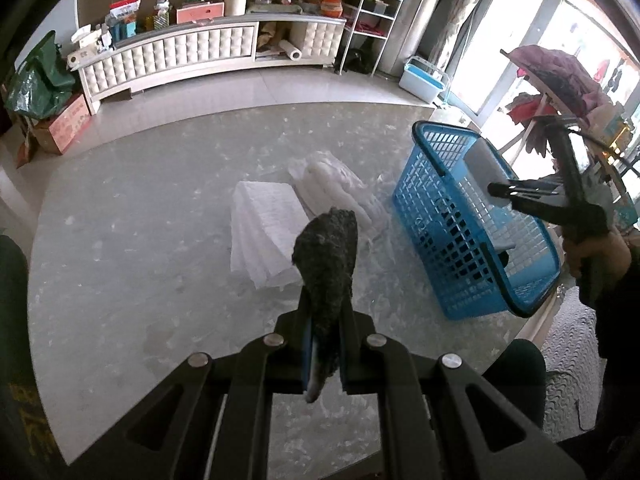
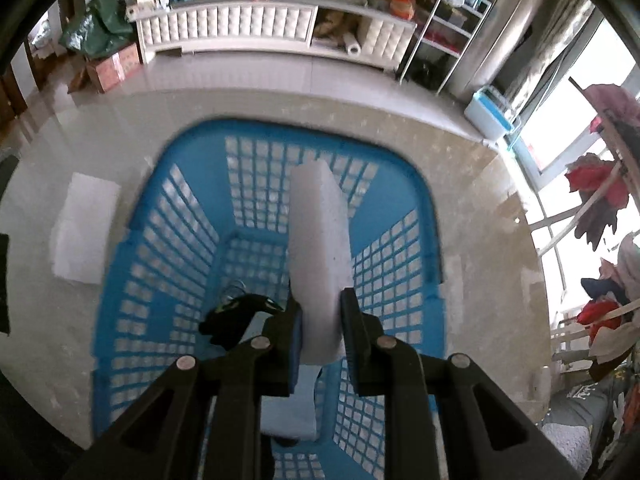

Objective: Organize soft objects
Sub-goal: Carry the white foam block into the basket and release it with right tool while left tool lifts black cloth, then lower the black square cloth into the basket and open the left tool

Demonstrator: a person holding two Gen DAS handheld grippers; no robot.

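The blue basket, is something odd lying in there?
Yes: a small black item on the basket floor, too blurred to identify. Otherwise the right gripper just holds a white sponge above it.

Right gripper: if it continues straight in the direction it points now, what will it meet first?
The right gripper, shut on a white foam block, points down into the blue basket. The block's far end would probably reach the basket's lattice floor first; depth is unclear.
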